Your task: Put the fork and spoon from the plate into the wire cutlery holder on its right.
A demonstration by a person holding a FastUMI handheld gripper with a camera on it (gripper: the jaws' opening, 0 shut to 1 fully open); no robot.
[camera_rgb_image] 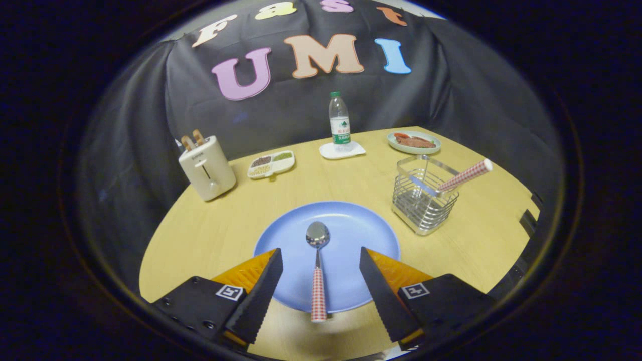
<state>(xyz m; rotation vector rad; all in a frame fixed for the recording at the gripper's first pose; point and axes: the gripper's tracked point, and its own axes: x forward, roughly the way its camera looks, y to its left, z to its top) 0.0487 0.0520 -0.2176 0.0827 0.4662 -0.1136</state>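
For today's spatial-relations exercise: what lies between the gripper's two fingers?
In the gripper view, the spoon lies on the blue plate, its checked handle between the open gripper's untouching fingers.

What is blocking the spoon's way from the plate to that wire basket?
Nothing visible. The spoon lies on the blue plate between the open hand-held gripper fingers, and bare table separates the plate from the wire holder, where a checked-handled utensil already leans.

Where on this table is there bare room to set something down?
Bare wood lies between the toaster and blue plate, and between the plate and the bottle's coaster. It is tight between plate and wire holder. The open gripper straddles the spoon.
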